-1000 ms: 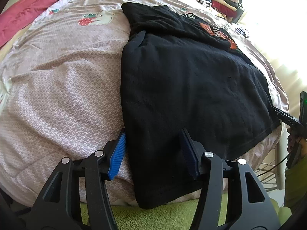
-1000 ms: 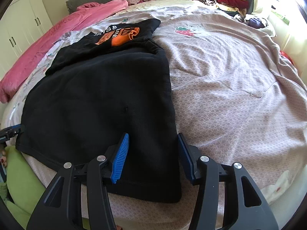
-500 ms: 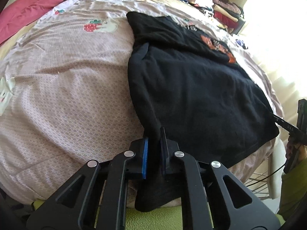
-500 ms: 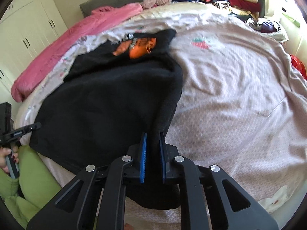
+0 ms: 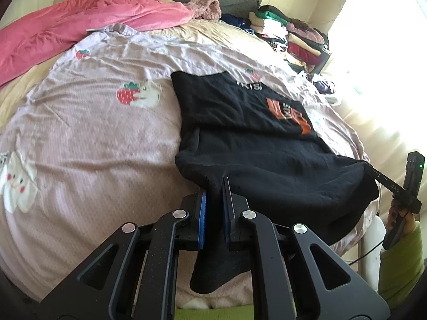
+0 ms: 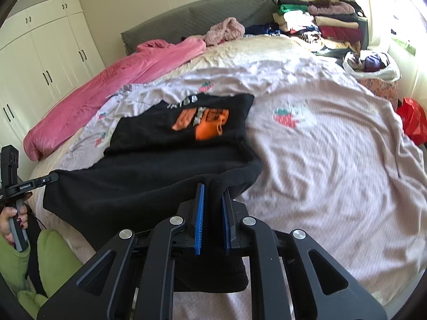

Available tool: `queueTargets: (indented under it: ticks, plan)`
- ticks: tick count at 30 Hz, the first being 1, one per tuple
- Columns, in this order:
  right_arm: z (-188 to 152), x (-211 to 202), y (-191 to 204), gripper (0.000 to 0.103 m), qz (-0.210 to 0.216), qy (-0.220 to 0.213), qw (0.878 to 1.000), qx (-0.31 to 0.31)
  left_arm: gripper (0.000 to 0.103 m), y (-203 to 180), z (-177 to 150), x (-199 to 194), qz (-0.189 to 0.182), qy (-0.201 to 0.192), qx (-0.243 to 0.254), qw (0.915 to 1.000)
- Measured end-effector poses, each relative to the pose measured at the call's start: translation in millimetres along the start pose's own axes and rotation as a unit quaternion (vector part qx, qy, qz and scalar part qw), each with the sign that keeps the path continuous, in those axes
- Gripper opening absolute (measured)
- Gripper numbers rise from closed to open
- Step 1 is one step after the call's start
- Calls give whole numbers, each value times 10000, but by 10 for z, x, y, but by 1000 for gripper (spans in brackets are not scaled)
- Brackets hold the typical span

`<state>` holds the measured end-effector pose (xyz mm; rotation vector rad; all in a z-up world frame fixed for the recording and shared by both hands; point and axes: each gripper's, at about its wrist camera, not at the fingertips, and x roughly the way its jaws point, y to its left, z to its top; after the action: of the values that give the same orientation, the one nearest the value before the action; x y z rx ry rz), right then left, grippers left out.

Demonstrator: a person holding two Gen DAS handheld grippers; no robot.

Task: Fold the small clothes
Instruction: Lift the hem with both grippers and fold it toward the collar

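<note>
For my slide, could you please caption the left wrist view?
Left gripper pinches the black T-shirt hem above the bed.

The bed carries a pale lilac sheet printed with strawberry motifs. A pink quilt lies bunched along its far left side, below a grey headboard. A stack of folded clothes sits at the far right corner. White wardrobe doors line the left wall.
</note>
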<state>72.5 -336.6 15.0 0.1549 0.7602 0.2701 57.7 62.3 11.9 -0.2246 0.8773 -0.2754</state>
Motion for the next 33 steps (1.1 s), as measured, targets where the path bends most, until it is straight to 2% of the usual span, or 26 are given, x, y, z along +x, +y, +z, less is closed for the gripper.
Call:
queueTargets:
  ticks: [17,24,33]
  plan:
    - [608,115,-18,11,66,-588,9981,-161,4,15,491,85,225,-213,-17,9995]
    - [848,365,-63,11,-45,-591,9980,-225,4,6,736,273,376,-302,105,9988]
    - [947,719,-160,11,-176,-411,9989,-169,4,23,902,561,553,-223,223,9980]
